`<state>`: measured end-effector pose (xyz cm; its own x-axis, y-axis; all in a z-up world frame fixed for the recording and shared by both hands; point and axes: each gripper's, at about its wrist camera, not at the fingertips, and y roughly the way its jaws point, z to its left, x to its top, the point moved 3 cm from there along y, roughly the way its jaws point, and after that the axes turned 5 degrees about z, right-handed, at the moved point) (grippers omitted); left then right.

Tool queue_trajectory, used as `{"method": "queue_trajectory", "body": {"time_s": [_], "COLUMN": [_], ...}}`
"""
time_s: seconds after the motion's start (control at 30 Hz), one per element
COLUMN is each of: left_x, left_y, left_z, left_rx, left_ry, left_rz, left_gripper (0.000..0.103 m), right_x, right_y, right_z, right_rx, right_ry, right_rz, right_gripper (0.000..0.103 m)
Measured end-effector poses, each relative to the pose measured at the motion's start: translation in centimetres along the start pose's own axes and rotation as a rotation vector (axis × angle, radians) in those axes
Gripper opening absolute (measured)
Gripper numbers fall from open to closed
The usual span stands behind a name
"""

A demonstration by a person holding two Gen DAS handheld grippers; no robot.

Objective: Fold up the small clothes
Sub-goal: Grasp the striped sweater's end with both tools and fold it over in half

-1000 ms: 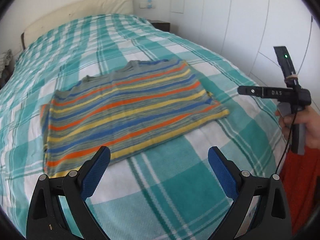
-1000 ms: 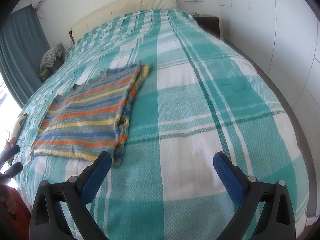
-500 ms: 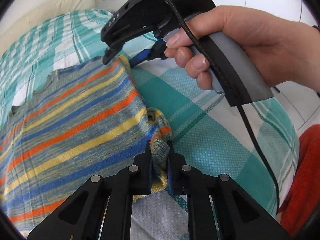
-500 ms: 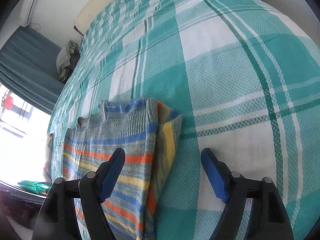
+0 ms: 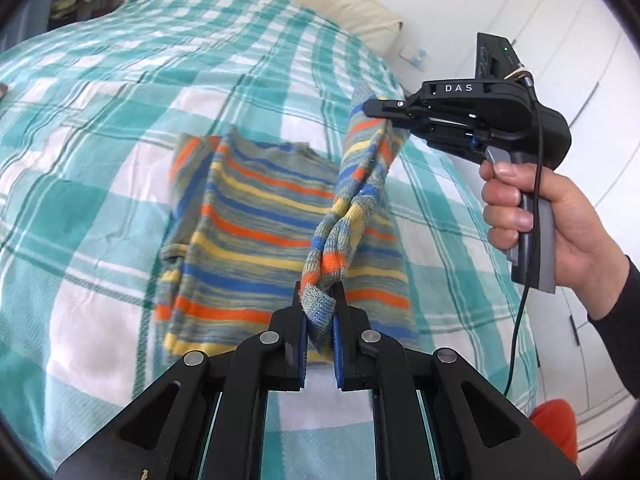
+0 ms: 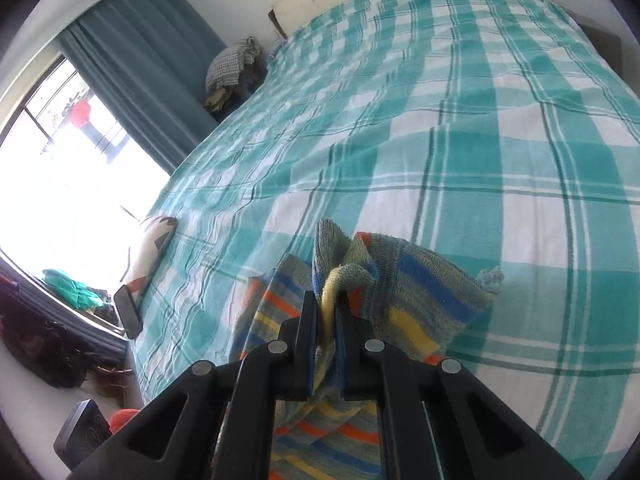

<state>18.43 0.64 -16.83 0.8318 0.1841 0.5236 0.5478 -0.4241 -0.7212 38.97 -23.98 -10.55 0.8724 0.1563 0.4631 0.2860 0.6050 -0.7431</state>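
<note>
A striped knit top [image 5: 256, 236] lies partly folded on a bed [image 5: 100, 92] covered in a teal-and-white check, with 1 edge lifted clear of the cover by 2 handheld grippers. The left gripper [image 5: 319, 312] is clamped on a corner of the knit directly at its tips, the rest of the garment spread on the bed just ahead and to the left of it. The right gripper [image 6: 328, 320], whose jaws have just been closing, pinches another corner of the same edge, a fold of fabric bunched above its pads [image 6: 311, 328]. Between the 2 tools the raised edge hangs as a twisted band, while a hand [image 5: 552, 220] grips the right tool's handle.
</note>
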Motion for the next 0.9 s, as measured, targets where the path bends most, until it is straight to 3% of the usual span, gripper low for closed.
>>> {"method": "queue_trajectory", "body": {"time_s": [0.07, 0.13, 0.17, 0.23, 0.33, 0.4, 0.5, 0.6, 0.63, 0.67, 0.7, 0.77, 0.83, 0.9], "left_x": [-0.4, -1.2, -1.7, -2.6, -3.1, -2.7, -1.4, -1.2, -1.5, -2.1, -2.5, -3.2, -3.4, -3.8], "left_y": [0.3, 1.8, 2.1, 1.0, -2.0, -3.0, -2.1, 0.9, 2.1, 2.9, 2.9, 1.5, 0.0, -1.7], "left_z": [2.8, 4.9, 6.1, 7.4, 7.7, 6.7, 5.2, 5.5, 6.3, 7.0, 7.3, 7.3, 6.8, 6.0], "left_rx": [0.026, 0.118, 0.164, 0.136, 0.087, 0.062, 0.072, 0.226, 0.296, 0.333, 0.322, 0.317, 0.338, 0.369], "left_ry": [-0.070, -0.124, -0.151, -0.210, -0.193, -0.141, -0.065, -0.030, -0.038, -0.050, -0.065, -0.097, -0.095, -0.066], "left_rz": [0.021, 0.059, 0.076, 0.070, 0.024, 0.000, 0.004, 0.056, 0.089, 0.122, 0.119, 0.111, 0.113, 0.089], "left_gripper": [0.010, 0.026, 0.032, 0.047, 0.065, 0.072, 0.074, 0.072, 0.063, 0.062, 0.062, 0.064, 0.073, 0.078], "right_x": [0.5, 0.4, 0.3, -0.5, -1.4, -2.2, -4.4, -9.0, -10.8, -12.6, -14.5, -18.4, -19.9, -20.4], "right_y": [4.1, 8.1, 9.9, 12.1, 10.4, 8.1, 4.2, 1.4, 1.2, 1.7, 2.9, 5.9, 4.8, 2.4], "right_z": [3.4, 6.1, 6.9, 7.5, 7.8, 7.5, 7.1, 6.6, 6.4, 6.1, 5.5, 3.7, 4.1, 4.5], "right_rx": [-0.002, -0.002, 0.011, 0.041, 0.085, 0.040, -0.079, -0.127, -0.124, -0.113, -0.103, -0.162, -0.210, -0.202], "right_ry": [-0.042, -0.092, -0.091, -0.053, -0.037, -0.083, -0.216, -0.298, -0.304, -0.300, -0.288, -0.265, -0.283, -0.207], "right_rz": [0.034, 0.065, 0.091, 0.133, 0.073, 0.053, 0.052, 0.066, 0.079, 0.106, 0.157, 0.284, 0.168, 0.096], "right_gripper": [0.008, 0.013, 0.020, 0.032, 0.032, 0.032, 0.032, 0.032, 0.032, 0.034, 0.037, 0.041, 0.044, 0.057]}}
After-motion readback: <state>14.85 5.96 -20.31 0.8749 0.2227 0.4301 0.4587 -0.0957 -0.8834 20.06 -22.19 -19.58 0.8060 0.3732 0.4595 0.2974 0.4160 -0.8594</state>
